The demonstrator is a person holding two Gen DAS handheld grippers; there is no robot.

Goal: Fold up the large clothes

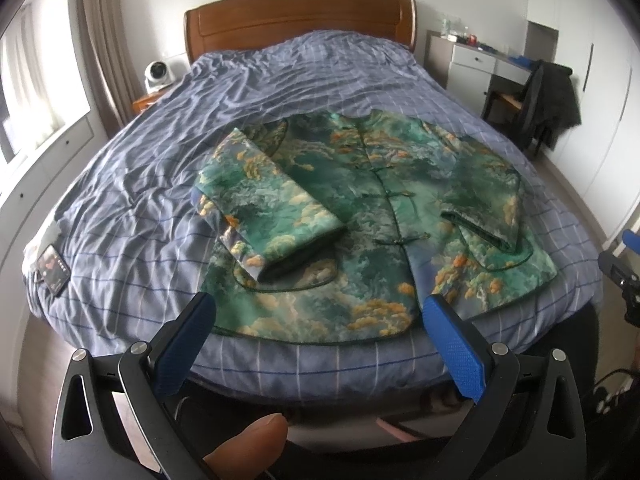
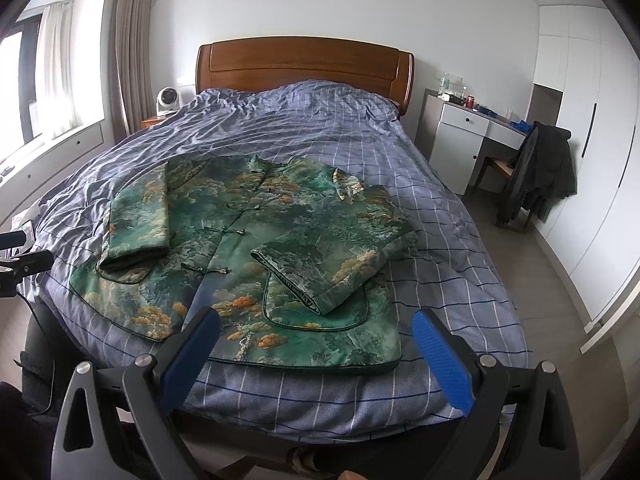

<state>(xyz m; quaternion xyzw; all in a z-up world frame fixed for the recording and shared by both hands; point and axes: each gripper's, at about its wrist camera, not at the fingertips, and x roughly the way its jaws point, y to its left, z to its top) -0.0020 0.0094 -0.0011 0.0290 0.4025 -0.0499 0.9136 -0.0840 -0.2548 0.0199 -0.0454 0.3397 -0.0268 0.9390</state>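
Note:
A green patterned jacket (image 1: 360, 216) (image 2: 248, 248) with knot buttons lies face up near the foot of the bed, both sleeves folded in over its front. The left sleeve (image 1: 264, 204) (image 2: 138, 224) lies along the jacket's left side; the right sleeve (image 1: 488, 224) (image 2: 332, 268) crosses its lower right. My left gripper (image 1: 318, 312) is open, hovering just short of the jacket's hem, holding nothing. My right gripper (image 2: 316, 328) is also open and empty, above the bed's foot edge near the hem's right part.
The bed (image 2: 320, 128) has a blue checked cover and a wooden headboard (image 2: 304, 64). A phone (image 1: 52, 270) lies at the cover's left edge. A chair with a dark coat (image 2: 536, 172) and a white desk (image 2: 464, 136) stand right; a small fan (image 2: 168, 100) sits left.

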